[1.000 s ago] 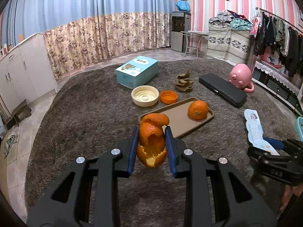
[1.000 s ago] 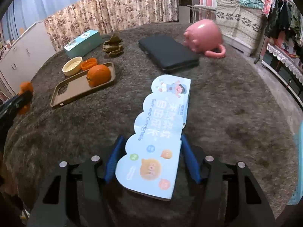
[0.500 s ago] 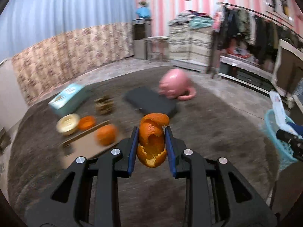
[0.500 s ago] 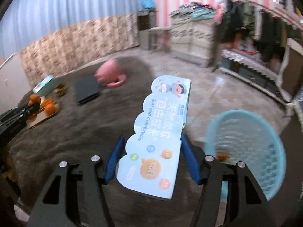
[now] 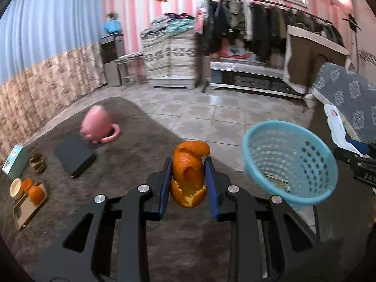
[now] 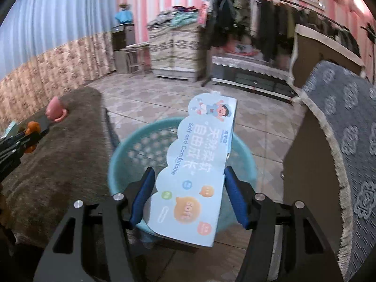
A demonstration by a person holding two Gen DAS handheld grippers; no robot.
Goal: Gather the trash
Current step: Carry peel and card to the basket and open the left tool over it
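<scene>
Both grippers now by 1 basket (image 5: 289,162): L jaws clamp peel (image 5: 188,176), R jaws clamp wrapper (image 6: 195,171).

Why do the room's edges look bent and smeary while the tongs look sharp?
Left wrist view: fisheye bending; pink mug and clothes rack smeared, orange peel in the left tongs crisp. Right wrist view: blurred background, glare top right, paper pack sharp over the blue basket.

I see pink striped walls (image 5: 150,18) at upper centre, blue pleated curtains (image 5: 47,30) at upper left, a pale tiled floor (image 5: 206,115) mid-frame, and a dark clothes rack (image 5: 246,23) at upper right.
</scene>
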